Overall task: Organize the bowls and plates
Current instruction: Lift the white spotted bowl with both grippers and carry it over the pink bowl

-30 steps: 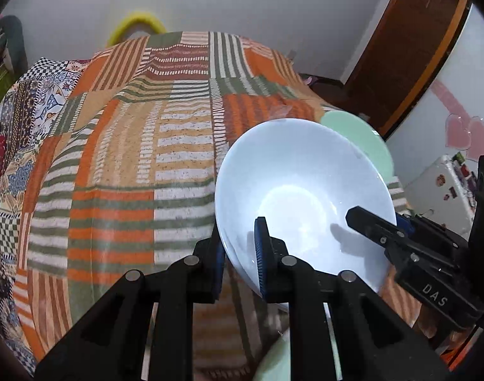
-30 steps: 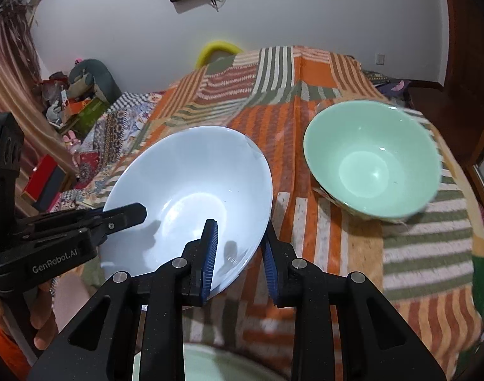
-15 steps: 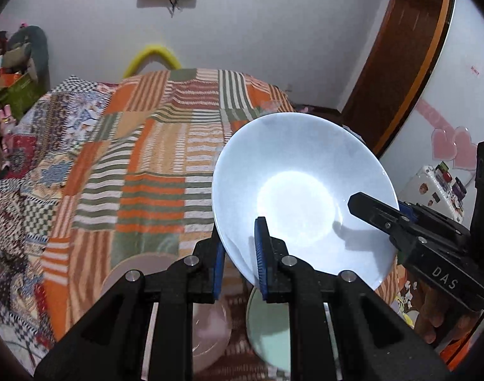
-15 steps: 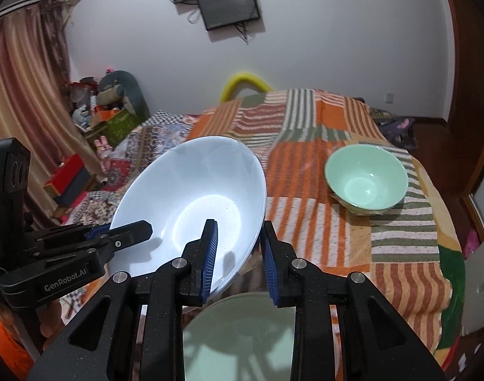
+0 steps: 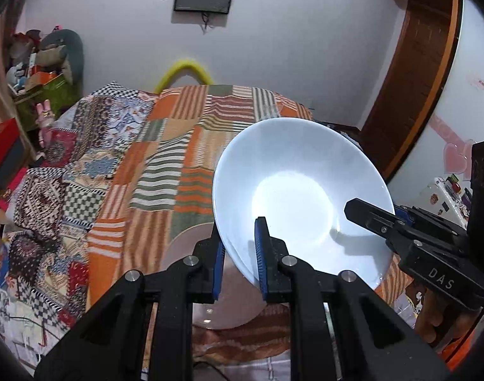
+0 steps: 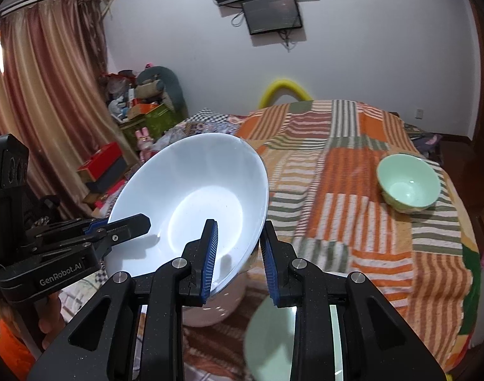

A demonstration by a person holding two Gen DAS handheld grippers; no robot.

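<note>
A: Nearest us, what do our two grippers hold?

B: Both grasp one white bowl, tilted and raised above the bed. Our left gripper clamps its blue pads on the bowl's near rim; our right gripper pinches the opposite rim, one pad inside the bowl, one outside.

A: What lies beneath and blocks our view?

B: Under the bowl we see a pink plate on the striped blanket; the bowl and left fingers cover much of it. In the right wrist view a pale green plate sits just beside the pink one, partly hidden behind the right fingers and blurred.

A: And farther out?

B: A green bowl stands upright on the blanket, well apart from the plates, toward the bed's right edge. Beyond the bed a yellow arch rises against the white wall, a dark screen hangs above, and boxes and toys are piled by the curtain.
</note>
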